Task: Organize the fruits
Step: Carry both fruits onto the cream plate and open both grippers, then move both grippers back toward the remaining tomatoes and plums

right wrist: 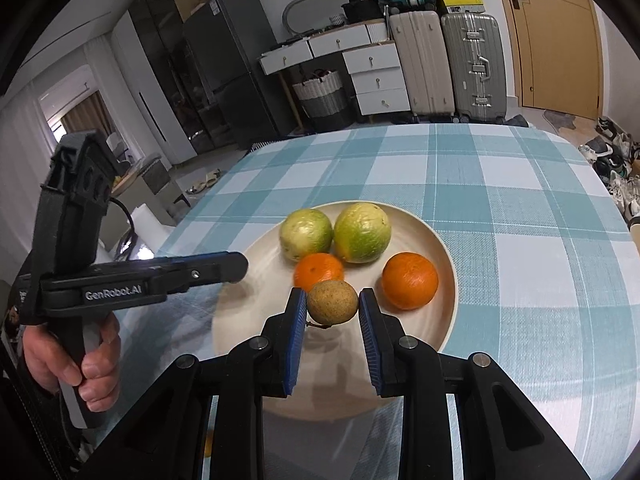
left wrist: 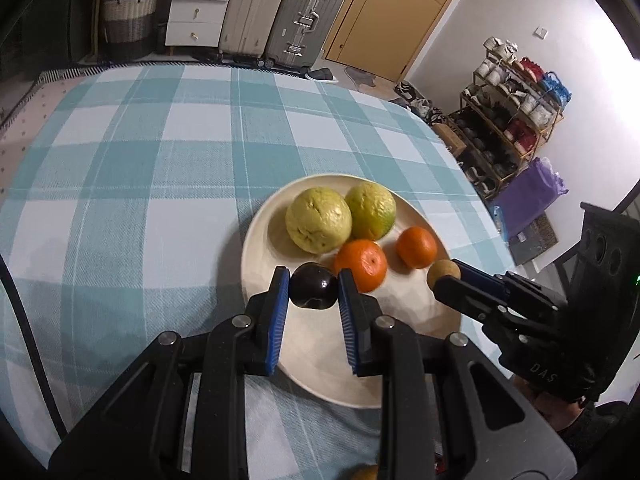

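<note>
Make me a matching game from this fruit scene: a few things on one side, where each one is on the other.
Things:
1. dark plum
2. small brown fruit
3. two green fruits
4. plate

Places:
A. at the plate's far side
B. on the checked tablecloth
C. in the right gripper
D. in the left gripper

Pairs: 1-D, 2-C, 3-A, 4-B

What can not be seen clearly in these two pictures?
- Right view: the dark fruit is hidden behind the left tool, seen side-on.
- Left view: the brown fruit is half covered by the right tool.
- Both views: a yellow-orange thing at the bottom edge is cut off under the tool bodies.
- Plate: its near rim is covered.
</note>
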A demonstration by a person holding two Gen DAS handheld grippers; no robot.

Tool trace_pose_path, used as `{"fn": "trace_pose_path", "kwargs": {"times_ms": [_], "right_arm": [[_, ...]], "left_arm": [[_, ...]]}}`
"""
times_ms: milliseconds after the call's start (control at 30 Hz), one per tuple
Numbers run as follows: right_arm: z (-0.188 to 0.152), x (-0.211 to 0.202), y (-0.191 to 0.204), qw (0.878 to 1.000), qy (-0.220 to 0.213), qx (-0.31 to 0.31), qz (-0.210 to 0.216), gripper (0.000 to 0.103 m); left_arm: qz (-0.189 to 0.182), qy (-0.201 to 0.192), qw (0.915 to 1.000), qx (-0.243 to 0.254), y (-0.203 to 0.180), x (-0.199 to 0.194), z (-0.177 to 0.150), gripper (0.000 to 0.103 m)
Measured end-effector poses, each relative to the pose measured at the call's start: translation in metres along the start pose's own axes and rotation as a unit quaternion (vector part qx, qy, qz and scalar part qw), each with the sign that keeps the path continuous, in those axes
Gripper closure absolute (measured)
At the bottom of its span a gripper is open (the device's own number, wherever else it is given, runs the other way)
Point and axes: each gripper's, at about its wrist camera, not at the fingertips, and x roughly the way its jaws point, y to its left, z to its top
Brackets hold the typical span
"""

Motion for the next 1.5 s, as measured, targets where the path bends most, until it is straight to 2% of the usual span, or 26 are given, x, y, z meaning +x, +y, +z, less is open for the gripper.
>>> {"fn": "trace_pose_path", "kwargs": {"times_ms": [567,767,867,900,933,1033,1167,1267,1333,1367,1400,1467,1500], "right_arm": [[0.017,0.031,-0.016,1.0,0.006,0.02,-0.009,0.076],[0.018,0.035,-0.01,1.0,0.004,-0.002,-0.02,0.075],[0.019,0.033,-0.008,1.0,-0.002,-0.007,-0.024,0.067],[0.019,0.031,-0.008,1.0,-0.006,-0.007,-0.025,0.058],[0.019,0.028,-0.008,1.0,-0.013,-0.006,-0.023,0.055],[0.02,0.016,-0.008,0.999,-0.032,-0.007,-0.027,0.054],[0.018,-0.001,-0.009,0.998,-0.05,-0.006,-0.025,0.054],[0.013,-0.011,-0.009,0.998,-0.055,-0.003,-0.029,0.054],[0.009,-0.019,-0.009,0.998,-0.057,-0.001,-0.029,0.054],[0.008,-0.022,-0.009,0.998,-0.058,0.0,-0.03,0.054],[0.006,-0.026,-0.008,0.998,-0.06,0.001,-0.03,0.054],[0.003,-0.034,-0.006,0.998,-0.064,0.002,-0.028,0.052],[0.001,-0.038,-0.005,0.997,-0.068,0.002,-0.029,0.048]], "left_arm": [[-0.002,0.021,0.9997,-0.014,0.011,0.026,0.008,0.081],[-0.009,0.018,0.9997,-0.016,0.009,0.025,0.01,0.081],[-0.012,0.018,0.9996,-0.02,0.007,0.023,0.011,0.08],[-0.012,0.019,0.9995,-0.022,0.007,0.022,0.011,0.079],[-0.013,0.019,0.9995,-0.023,0.006,0.021,0.011,0.079],[-0.005,0.014,0.9996,-0.023,0.005,0.014,0.01,0.078],[0.001,0.001,0.9997,-0.023,0.001,-0.001,0.005,0.067],[0.01,-0.009,0.9998,-0.015,-0.005,-0.012,-0.002,0.063],[0.018,-0.009,0.9997,-0.012,-0.009,-0.019,-0.007,0.051],[0.024,-0.01,0.9996,-0.014,-0.011,-0.023,-0.01,0.041],[0.025,-0.016,0.9995,-0.013,-0.013,-0.027,-0.014,0.038],[0.028,-0.023,0.9993,-0.008,-0.017,-0.035,-0.021,0.037],[0.03,-0.024,0.9993,-0.005,-0.02,-0.038,-0.024,0.037]]}}
